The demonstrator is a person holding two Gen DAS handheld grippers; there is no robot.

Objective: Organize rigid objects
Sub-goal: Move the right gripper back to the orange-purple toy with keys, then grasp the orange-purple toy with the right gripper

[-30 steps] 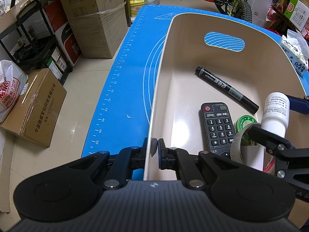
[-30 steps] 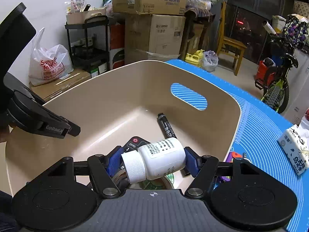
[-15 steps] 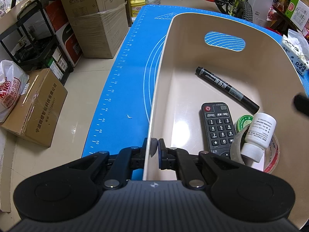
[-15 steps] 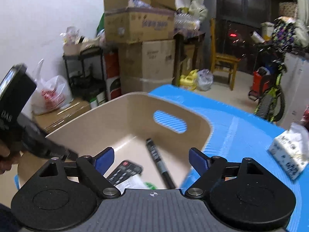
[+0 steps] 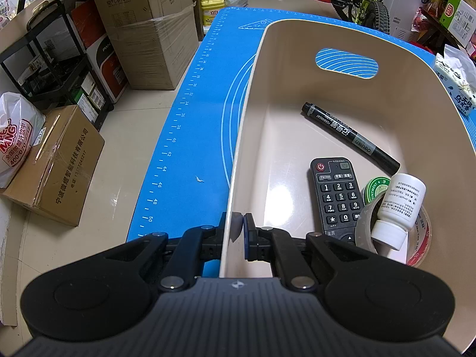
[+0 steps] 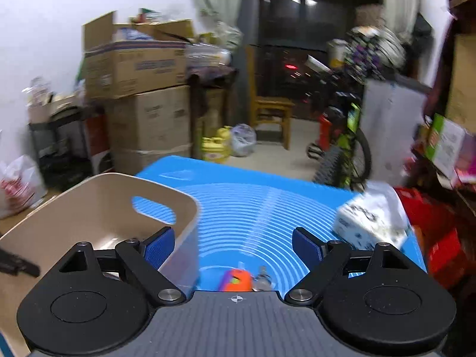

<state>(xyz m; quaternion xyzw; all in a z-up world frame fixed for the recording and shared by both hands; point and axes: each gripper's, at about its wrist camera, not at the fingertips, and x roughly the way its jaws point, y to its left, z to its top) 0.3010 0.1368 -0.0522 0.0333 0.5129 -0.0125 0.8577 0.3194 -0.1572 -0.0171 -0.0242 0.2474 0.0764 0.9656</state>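
A beige bin (image 5: 253, 95) stands on the blue mat (image 5: 190, 125). My left gripper (image 5: 238, 227) is shut on the bin's near left rim. Inside lie a black marker (image 5: 349, 136), a black remote (image 5: 336, 196), a green tin (image 5: 375, 189), a tape roll (image 5: 418, 247) and a white bottle (image 5: 400, 208) resting tilted on the tape. My right gripper (image 6: 233, 245) is open and empty above the mat, right of the bin (image 6: 98, 208). An orange and purple object (image 6: 236, 279) and a small clear item (image 6: 263, 279) lie on the mat just below it.
A tissue pack (image 6: 369, 223) sits on the mat's right side, also in the left wrist view (image 5: 456, 86). Cardboard boxes (image 5: 53, 163), a black shelf (image 5: 50, 68) and a bicycle (image 5: 366, 0) stand on the floor around the table.
My right gripper let go of the white bottle into the bin, opened, and swung up and to the right out of the bin. The left gripper has not moved.
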